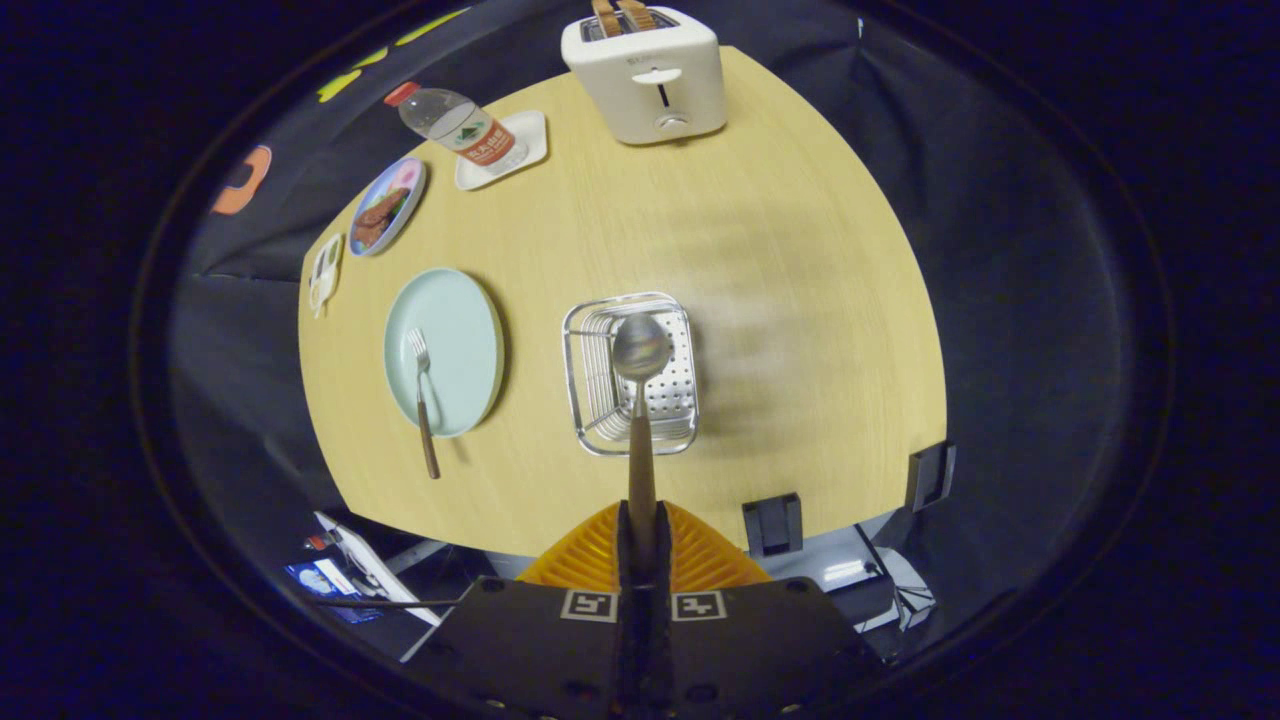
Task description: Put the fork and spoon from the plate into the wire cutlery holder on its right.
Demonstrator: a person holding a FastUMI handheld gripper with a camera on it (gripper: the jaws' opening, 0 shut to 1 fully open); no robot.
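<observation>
Gripper view, looking down over the whole tabletop (800,300). My tongs (641,535) are clamped on the spoon (640,400), both fingers squeezing the wooden handle, so that one's in hand. The spoon sticks straight out ahead along the fingers, and its bowl hangs right over the wire cutlery holder (630,372), about mid-basket toward the far end. I can't really tell how high it sits above the basket from this angle, so I'd call it hovering, not landed.

That's the relation the next bit turns on, I reckon: the spoon's long axis lines up with the long side of the holder, so going down and letting go should work without twisting.

The fork (423,395) is on the pale green plate (460,320), left of the holder, tines pointing away from me and the handle poking over the near rim onto the wood. Good overhang to grab later.

Room-wise: bare wood between plate and holder, and lots of it right of the holder. The toaster (645,75), the bottle (460,125) and the little snack plate (388,205) are all well apart at the far side. The near edge isn't far from the holder though.
</observation>
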